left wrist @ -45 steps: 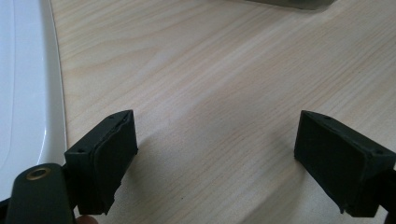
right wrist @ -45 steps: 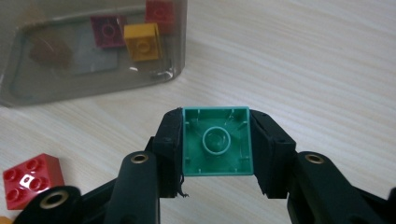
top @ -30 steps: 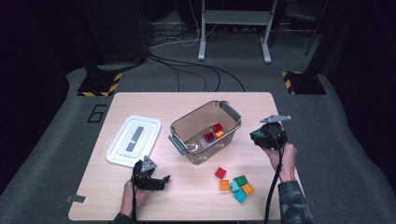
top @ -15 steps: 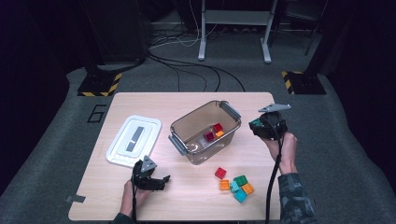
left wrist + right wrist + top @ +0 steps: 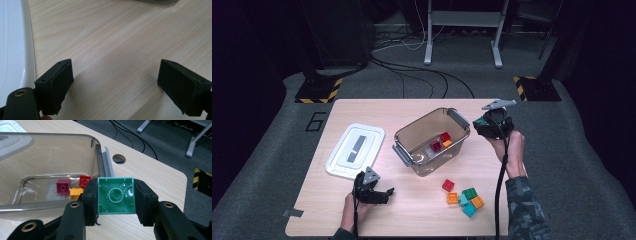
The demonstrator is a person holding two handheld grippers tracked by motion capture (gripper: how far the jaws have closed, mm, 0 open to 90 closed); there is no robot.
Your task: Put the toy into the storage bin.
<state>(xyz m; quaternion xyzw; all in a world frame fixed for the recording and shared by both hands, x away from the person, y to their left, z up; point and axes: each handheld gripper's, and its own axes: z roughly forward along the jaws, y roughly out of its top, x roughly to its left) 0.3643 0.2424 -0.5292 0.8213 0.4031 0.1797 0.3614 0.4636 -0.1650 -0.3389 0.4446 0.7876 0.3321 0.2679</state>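
Note:
A clear plastic bin stands mid-table and holds a magenta, a red and an orange brick. My right gripper hangs just right of the bin's right end, shut on a green brick whose hollow underside faces the camera. Near the front left of the table my left gripper rests low over bare wood, open, with nothing between its jaws. A loose cluster of bricks, red, orange, green and teal, lies on the table in front of the bin.
A white lid lies flat left of the bin, its edge close beside my left gripper. A cable hole sits in the tabletop beyond the bin. Dark floor, cables and stand legs surround the table.
My right gripper has lifted and moved back toward the bin's right end with the green brick in it. The left gripper has stayed in place.

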